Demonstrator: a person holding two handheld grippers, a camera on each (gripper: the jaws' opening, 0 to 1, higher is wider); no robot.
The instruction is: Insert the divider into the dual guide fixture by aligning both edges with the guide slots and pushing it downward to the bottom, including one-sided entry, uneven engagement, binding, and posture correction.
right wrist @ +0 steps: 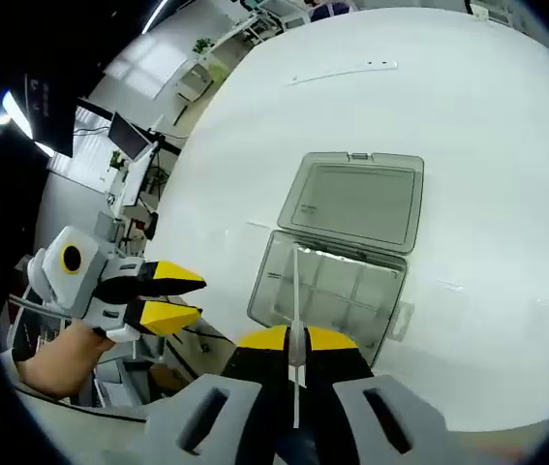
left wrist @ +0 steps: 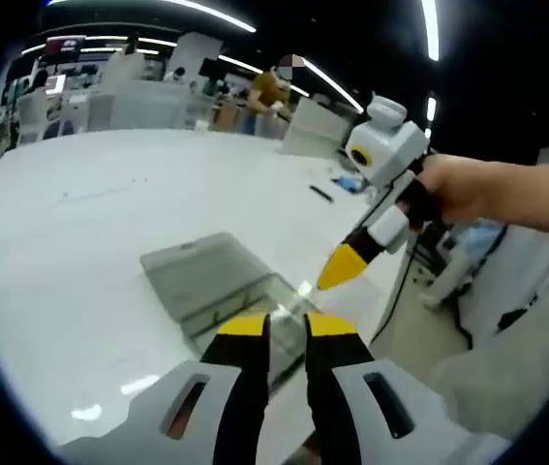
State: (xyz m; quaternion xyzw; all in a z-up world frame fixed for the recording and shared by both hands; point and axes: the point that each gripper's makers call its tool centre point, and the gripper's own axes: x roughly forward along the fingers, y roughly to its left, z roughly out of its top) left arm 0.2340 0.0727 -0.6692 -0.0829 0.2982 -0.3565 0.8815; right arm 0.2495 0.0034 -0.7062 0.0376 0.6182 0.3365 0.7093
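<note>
Pinched between my right tongs (right wrist: 296,341), the thin clear divider (right wrist: 296,291) stands edge-on over the open clear box (right wrist: 327,291) on the white table (right wrist: 487,116). My left tongs (left wrist: 287,325) sit narrowly parted, holding nothing.

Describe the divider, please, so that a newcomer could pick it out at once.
On the white table lies a clear plastic box with its grey lid flung open. The divider is the thin pale strip standing on edge over the box, pinched in the right gripper; nothing else there is held.
</note>
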